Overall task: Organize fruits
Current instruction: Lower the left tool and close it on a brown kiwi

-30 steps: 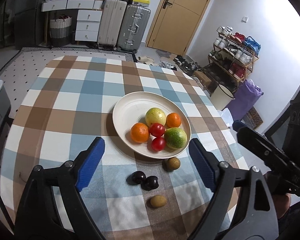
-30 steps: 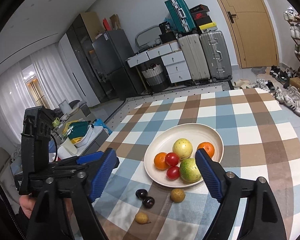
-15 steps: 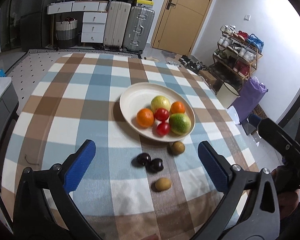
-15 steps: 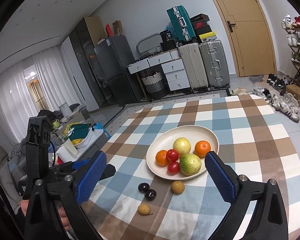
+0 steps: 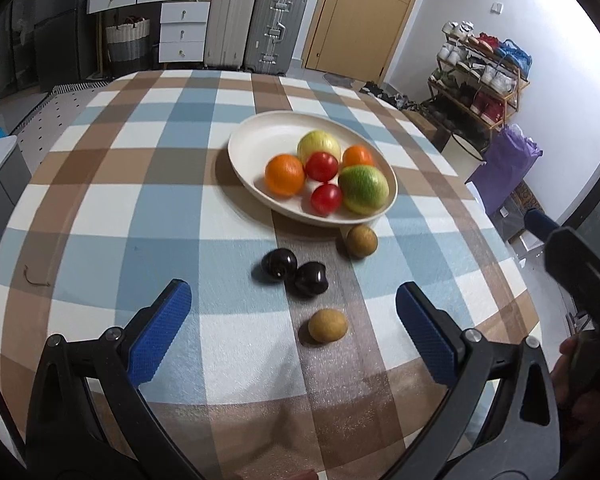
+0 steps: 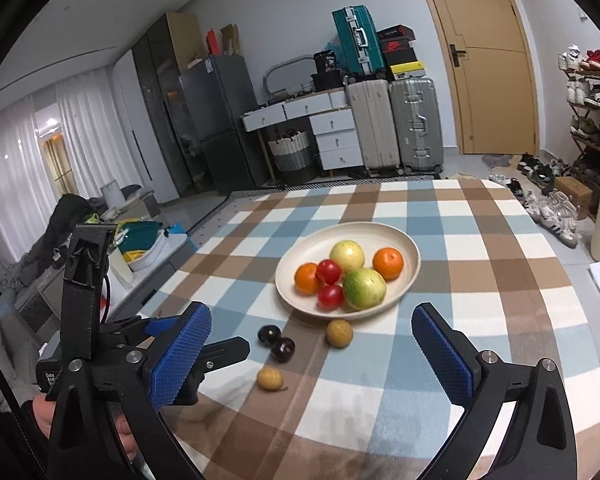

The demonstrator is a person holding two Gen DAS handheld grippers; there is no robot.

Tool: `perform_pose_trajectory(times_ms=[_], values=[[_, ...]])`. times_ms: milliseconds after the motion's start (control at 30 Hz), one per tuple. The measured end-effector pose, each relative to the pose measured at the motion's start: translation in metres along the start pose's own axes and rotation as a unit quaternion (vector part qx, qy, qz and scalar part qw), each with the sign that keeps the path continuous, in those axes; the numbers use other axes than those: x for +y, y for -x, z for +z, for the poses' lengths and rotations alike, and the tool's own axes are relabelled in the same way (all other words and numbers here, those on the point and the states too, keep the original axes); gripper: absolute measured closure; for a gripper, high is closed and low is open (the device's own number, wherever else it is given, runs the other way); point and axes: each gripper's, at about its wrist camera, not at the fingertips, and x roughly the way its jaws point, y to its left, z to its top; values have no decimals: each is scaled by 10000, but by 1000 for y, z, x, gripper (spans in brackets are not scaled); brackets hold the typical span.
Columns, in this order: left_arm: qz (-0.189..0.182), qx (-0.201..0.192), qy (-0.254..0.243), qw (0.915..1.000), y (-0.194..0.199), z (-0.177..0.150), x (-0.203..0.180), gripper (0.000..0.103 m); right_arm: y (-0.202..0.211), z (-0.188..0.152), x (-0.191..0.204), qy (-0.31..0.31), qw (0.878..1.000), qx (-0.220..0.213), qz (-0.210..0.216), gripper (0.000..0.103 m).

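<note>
Near kiwi lies between left claw's spread fingers.

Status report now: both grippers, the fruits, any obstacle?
Left gripper open, empty. Right gripper open, empty. Six fruits on plate; two dark plums and two brown fruits loose on tablecloth. Nothing blocking.

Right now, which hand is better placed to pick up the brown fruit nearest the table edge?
Left, probably. The left tongs are open with the near brown fruit almost centered between them. In the right tongs view, that fruit lies left of center.
</note>
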Motion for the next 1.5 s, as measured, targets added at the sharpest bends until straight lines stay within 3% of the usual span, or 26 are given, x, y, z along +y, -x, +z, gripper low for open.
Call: perform_pose_trajectory(times_ms=[400,700,1000,1133,1500], values=[[-2,305,-115,9995,-28,-8,-8,1,6,-8,-12,-145,9998,33,-117,1],[-234,392,-184,9988,-39,-11,-15,5,7,-9,-18,-199,9997,43,-168,1],[-335,742,-218,9964,-50,-18,-20,43,8,-10,-22,-239,9996,8,-166,1],[-313,780,-318,9960,-51,-20,-20,79,8,-11,-23,-241,9996,12,-169,1],[-956,539,-103,9939,-37,-21,-3,79,-11,-11,-37,-605,9966,322,-452,1]])
